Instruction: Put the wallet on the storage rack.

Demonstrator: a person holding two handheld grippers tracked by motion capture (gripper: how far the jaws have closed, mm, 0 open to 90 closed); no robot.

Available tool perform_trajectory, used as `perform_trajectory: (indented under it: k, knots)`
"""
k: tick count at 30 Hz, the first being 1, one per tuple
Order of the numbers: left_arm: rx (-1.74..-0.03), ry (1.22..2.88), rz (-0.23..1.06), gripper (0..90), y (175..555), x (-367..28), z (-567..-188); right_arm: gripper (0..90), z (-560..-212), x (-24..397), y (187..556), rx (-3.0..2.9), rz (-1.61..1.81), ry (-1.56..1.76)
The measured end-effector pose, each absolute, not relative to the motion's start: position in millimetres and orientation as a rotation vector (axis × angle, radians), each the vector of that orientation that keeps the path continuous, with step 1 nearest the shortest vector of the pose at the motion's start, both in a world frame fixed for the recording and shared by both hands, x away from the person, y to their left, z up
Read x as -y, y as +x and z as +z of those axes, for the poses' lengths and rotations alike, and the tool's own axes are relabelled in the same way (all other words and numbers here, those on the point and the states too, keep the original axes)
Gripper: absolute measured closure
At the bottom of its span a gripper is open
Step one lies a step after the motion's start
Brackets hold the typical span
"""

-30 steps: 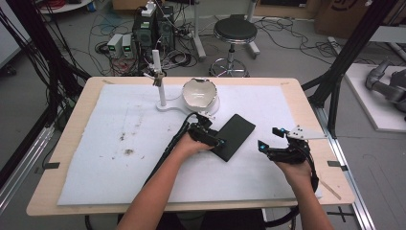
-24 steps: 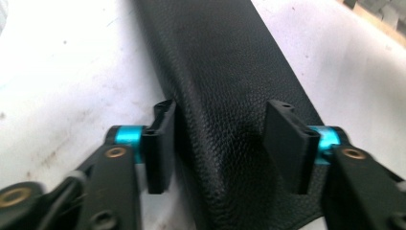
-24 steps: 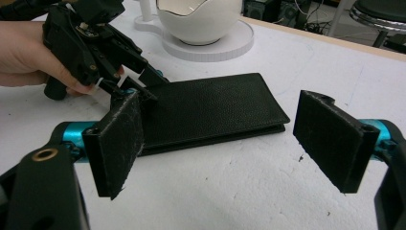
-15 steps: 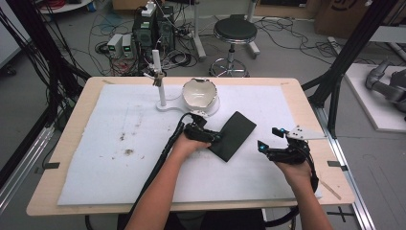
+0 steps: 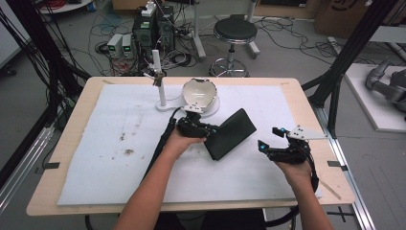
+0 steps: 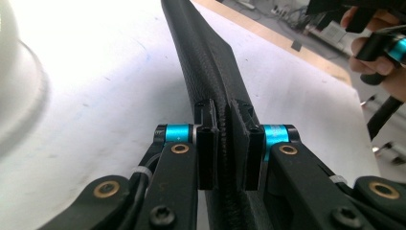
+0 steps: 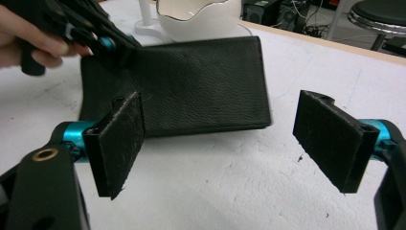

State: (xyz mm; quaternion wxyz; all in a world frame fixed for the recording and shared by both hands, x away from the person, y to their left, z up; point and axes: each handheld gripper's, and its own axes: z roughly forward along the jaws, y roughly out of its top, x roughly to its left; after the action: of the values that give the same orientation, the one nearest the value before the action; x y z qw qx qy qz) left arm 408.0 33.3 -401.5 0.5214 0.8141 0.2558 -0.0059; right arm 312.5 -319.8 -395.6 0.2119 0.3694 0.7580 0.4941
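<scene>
I see my left tool [image 5: 209,130] pinching one edge of a black wallet [image 5: 231,133] tight between its two pads. The wallet sits near the middle of the table [image 5: 72,115], on a white sheet [image 5: 115,143], with its far end just beside a white bowl [image 5: 198,93] that has a wavy rim. A white stand [image 5: 160,91] is next to the bowl. My right tool [image 5: 271,138] is wide apart and holds nothing, off to the right of the wallet.
</scene>
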Motion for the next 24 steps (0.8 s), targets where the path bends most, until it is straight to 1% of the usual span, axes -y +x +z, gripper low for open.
perform_trajectory:
  k: [5, 6, 7, 11, 15, 16, 24]
  knots:
    - [-0.589, 1.949, 0.043, 81.9, 401, -58, -380, 18.5, -395, 316, 313, -2.115, 1.375, 1.012]
    - [-0.589, 1.949, 0.043, 82.0, 401, -58, -380, 18.5, -395, 316, 313, -2.118, 1.377, 1.003]
    - [-0.561, 1.955, 0.065, 82.0, 396, -66, -371, 18.5, -395, 315, 313, -2.118, 1.382, 1.003]
    - [-0.503, 1.957, 0.085, 82.1, 387, -78, -356, 18.5, -393, 315, 314, -2.126, 1.413, 0.993]
    - [-0.444, 1.955, 0.094, 82.1, 379, -83, -347, 18.5, -388, 315, 314, -2.131, 1.469, 0.962]
    - [-0.404, 1.954, 0.091, 82.1, 373, -85, -343, 18.5, -386, 313, 314, -2.148, 1.466, 0.938]
    - [-0.273, 1.943, 0.068, 82.0, 352, -97, -333, 18.5, -373, 299, 312, -2.254, 1.547, 0.784]
